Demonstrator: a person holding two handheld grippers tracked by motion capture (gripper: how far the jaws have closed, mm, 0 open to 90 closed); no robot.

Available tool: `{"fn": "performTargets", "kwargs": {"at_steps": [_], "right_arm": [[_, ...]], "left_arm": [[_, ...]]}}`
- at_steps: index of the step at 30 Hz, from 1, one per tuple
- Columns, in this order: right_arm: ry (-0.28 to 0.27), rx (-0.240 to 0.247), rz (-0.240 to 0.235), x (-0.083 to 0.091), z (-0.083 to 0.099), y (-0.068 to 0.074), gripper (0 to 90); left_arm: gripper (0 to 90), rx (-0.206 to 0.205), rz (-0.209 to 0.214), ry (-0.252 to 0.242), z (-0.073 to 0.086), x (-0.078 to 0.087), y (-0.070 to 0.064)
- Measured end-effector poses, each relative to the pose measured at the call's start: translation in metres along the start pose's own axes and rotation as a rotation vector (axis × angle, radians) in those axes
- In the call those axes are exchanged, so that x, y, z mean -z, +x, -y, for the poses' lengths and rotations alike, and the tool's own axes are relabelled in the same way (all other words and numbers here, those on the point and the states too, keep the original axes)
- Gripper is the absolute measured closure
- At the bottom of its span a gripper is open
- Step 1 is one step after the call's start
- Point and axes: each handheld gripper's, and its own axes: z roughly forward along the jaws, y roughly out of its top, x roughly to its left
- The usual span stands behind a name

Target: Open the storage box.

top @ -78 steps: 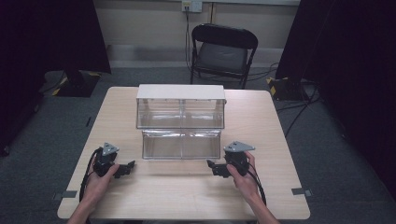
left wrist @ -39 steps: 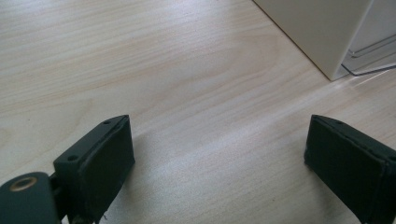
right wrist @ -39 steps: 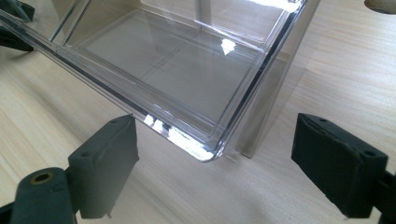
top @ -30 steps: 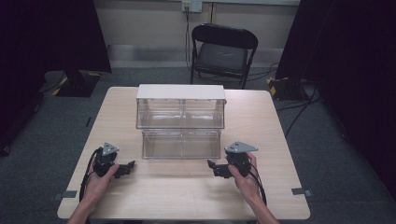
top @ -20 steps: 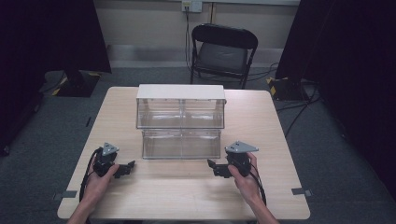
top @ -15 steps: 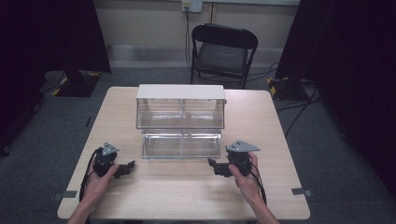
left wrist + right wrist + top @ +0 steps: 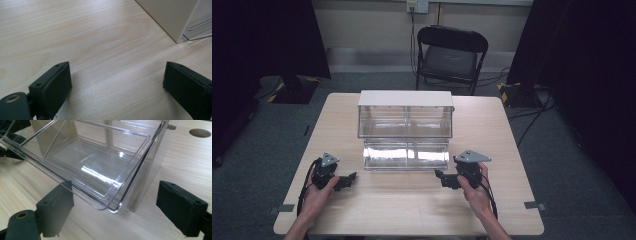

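Two grippers low over wooden table, one per hand. Left gripper near front-left of table, jaws spread wide with bare wood between them, nothing held; just off the left end of the clear drawer, not touching. Right gripper near front-right corner of same drawer, jaws wide apart, nothing clamped; left jaw pad close under the drawer's front rim, contact not clear. Clear drawer pulled out toward the person from lower level of white-topped drawer cabinet, sitting mid-table. Seen from right gripper view: drawer transparent, tilted across frame, its near corner between the jaws, round hole in tabletop top right. Seen from left gripper view: white cabinet side wall upper right, well ahead of jaws. Black folding chair behind table, on grey floor.
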Motion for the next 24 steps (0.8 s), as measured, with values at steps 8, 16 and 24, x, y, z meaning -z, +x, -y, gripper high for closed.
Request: {"fn": "performTargets", "kwargs": {"at_steps": [8, 16, 24], "right_arm": [[-0.011, -0.001, -0.004, 0.0009, -0.0016, -0.0003, 13.8], [-0.019, -0.013, -0.005, 0.0017, -0.0045, 0.0006, 13.9], [-0.023, -0.013, -0.006, 0.0022, -0.0064, 0.0011, 14.0]], "left_arm": [[7.6, -0.005, -0.001, 0.003, -0.0001, 0.0002, 0.0004], [7.7, -0.006, 0.001, 0.003, -0.0001, 0.0003, 0.0004], [7.7, 0.001, 0.001, 0.000, 0.0000, 0.0000, 0.0000]]}}
